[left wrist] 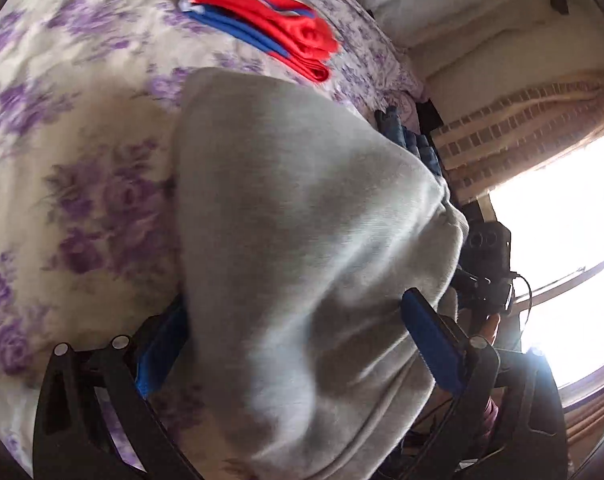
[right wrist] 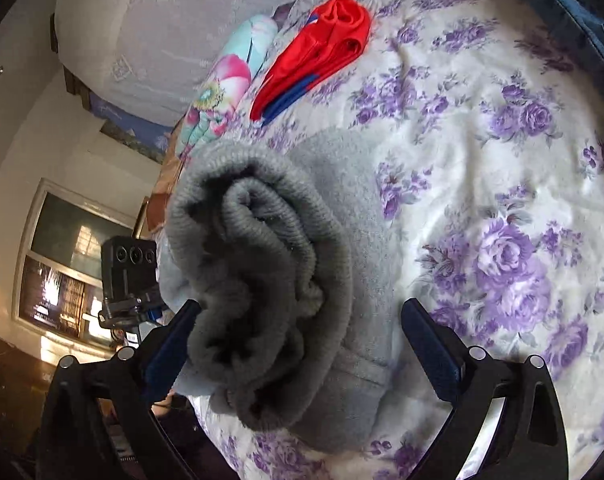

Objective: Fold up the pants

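Grey sweatpants [left wrist: 302, 240] lie folded on a bed with a purple-flowered sheet [left wrist: 81, 140]. In the left wrist view the cloth fills the gap between my left gripper's [left wrist: 297, 320] blue fingers [left wrist: 430, 336], which stand wide apart around it. In the right wrist view the ribbed waistband end [right wrist: 261, 272] bulges between my right gripper's [right wrist: 302, 316] fingers [right wrist: 426, 344], also wide apart, the left pad touching the cloth. The other gripper's camera [right wrist: 127, 272] shows at the far end of the pants.
Folded red and blue shorts [left wrist: 261, 16] lie further up the bed, also in the right wrist view [right wrist: 318, 48]. A flowered pillow [right wrist: 221, 92] lies beside them. Dark blue cloth [right wrist: 562, 4] is at the top right. A bright window [left wrist: 562, 220] is beyond the bed edge.
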